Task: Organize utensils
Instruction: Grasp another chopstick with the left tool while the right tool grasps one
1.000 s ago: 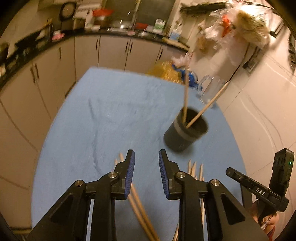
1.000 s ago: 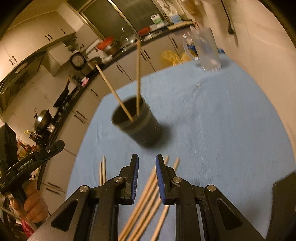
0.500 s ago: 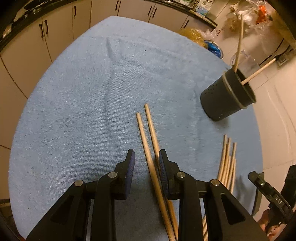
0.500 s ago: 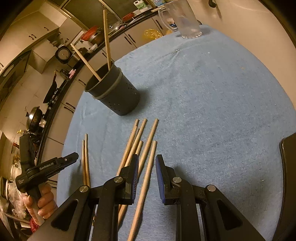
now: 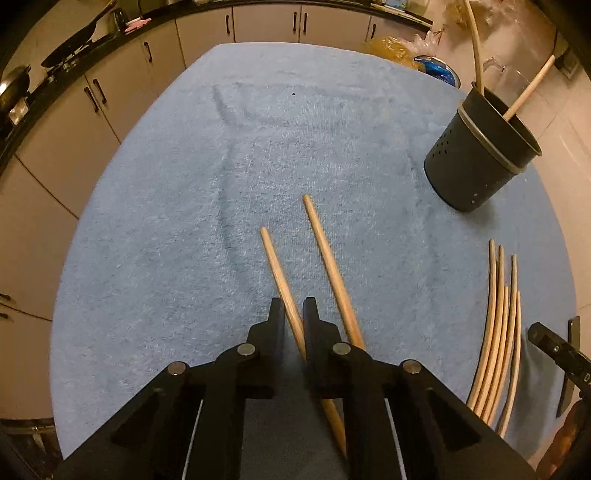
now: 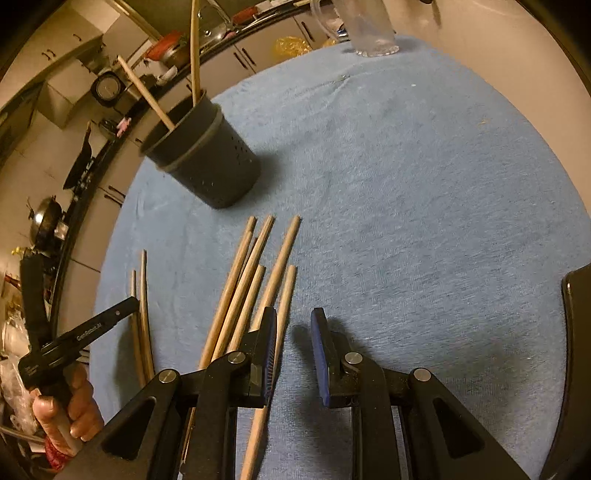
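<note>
My left gripper (image 5: 293, 314) is shut on a wooden chopstick (image 5: 277, 269) low over the blue cloth. A second chopstick (image 5: 327, 258) lies just right of it. A dark perforated utensil holder (image 5: 476, 158) with two chopsticks in it stands at the far right; it also shows in the right wrist view (image 6: 207, 158). Several more chopsticks (image 5: 498, 325) lie at the right. My right gripper (image 6: 293, 325) is open, low over the cloth; several chopsticks (image 6: 255, 280) lie by its left finger. The left gripper shows at the left (image 6: 74, 339).
The blue cloth (image 5: 184, 184) covers a round table. A clear glass pitcher (image 6: 369, 26) stands at the far edge. Kitchen cabinets and a counter run behind. A yellow bag (image 5: 391, 48) lies at the table's far side.
My left gripper has come down and shut on one chopstick of the pair. My right gripper has lowered toward the bundle of chopsticks and opened wider.
</note>
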`<state>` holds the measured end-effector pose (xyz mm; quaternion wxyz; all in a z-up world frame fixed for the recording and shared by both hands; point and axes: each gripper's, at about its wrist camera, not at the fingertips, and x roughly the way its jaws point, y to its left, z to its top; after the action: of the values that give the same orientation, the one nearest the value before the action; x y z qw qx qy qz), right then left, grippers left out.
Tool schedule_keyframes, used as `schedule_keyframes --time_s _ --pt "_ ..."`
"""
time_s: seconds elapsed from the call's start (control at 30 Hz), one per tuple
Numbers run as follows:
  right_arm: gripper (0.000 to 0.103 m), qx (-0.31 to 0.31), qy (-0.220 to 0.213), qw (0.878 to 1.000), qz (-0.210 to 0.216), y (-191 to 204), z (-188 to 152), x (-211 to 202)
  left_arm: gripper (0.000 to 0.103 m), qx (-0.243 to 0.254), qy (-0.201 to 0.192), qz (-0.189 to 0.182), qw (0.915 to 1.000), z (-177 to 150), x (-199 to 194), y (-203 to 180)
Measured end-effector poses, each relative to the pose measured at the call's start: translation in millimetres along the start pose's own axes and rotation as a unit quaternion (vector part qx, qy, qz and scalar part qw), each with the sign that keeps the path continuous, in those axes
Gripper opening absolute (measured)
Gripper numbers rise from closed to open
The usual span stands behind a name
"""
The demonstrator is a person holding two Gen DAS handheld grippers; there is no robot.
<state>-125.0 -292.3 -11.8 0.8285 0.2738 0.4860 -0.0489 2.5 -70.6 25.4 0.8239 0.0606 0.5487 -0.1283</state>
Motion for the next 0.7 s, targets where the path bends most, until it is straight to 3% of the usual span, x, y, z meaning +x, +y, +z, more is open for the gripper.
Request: schedule_keyframes --time_s 0.23,0.33,0.4,0.53,0.7 --pt "0.020 -0.049 0.013 0.998 -0.045 26.8 -1.0 17.3 0.011 -0.012 0.004 -0.023 0.9996 0.6 -0.4 6.0" --pt "0.011 -0.080 0.005 0.993 -0.089 36.2 -1.7 22.6 0.011 -0.009 -0.002 -0.020 0.9998 1.8 0.5 4.5" --pt "0.008 -0.081 0.005 0.992 -0.097 36.6 0.8 24.1 0.010 -0.003 -0.008 -0.013 0.9999 0.7 0.4 2.1" --pt "0.006 -0.050 0.003 0.997 -0.062 26.9 5.6 18.8 0.008 -0.015 -0.013 -0.033 0.9993 -3.9 -3.1 7.4" --pt "0.007 -0.037 -0.044 0.998 -0.023 24.1 9.7 -10.6 0.006 -0.027 -0.044 -0.066 0.9965 -7.6 -27.7 15.1"
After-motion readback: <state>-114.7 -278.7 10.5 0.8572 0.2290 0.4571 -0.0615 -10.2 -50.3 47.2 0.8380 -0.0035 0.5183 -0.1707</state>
